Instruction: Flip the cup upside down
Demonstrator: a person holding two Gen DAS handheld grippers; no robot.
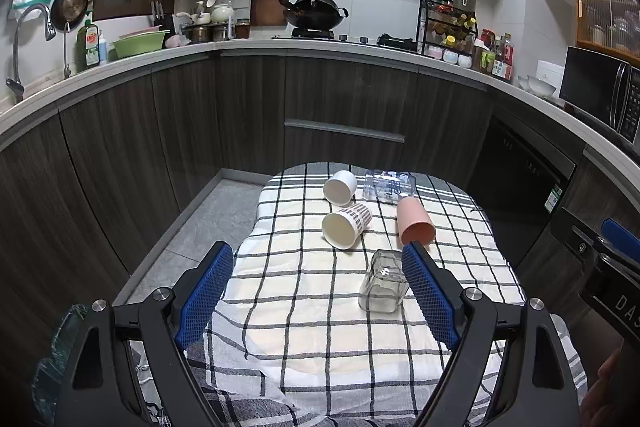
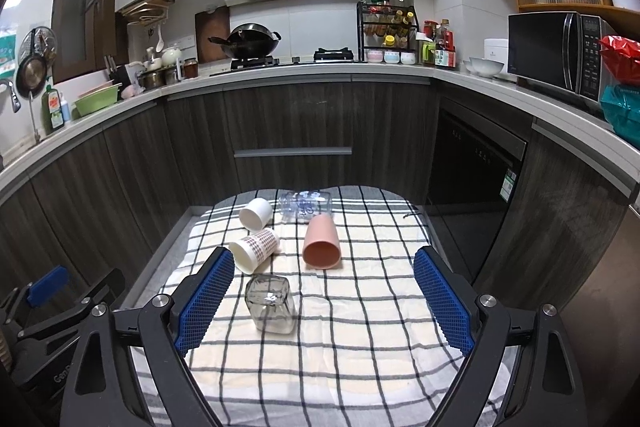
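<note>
Glass cup (image 2: 270, 303) upside down on cloth (image 2: 360, 327) | left claw (image 1: 318, 291) wide open, empty | right claw (image 2: 325, 297) wide open, empty

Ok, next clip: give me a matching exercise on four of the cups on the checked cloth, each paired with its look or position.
Cups:
1. plain white cup
2. patterned cup
3. pink cup
4. square glass

Descriptions:
A. clear, nearest the cameras
B. on its side, printed wall, white inside
C. farthest of the four, on its side, beside the clear printed glass
D. on its side, mouth toward the camera, right of the patterned one

Pairs: 1-C, 2-B, 3-D, 4-A
</note>
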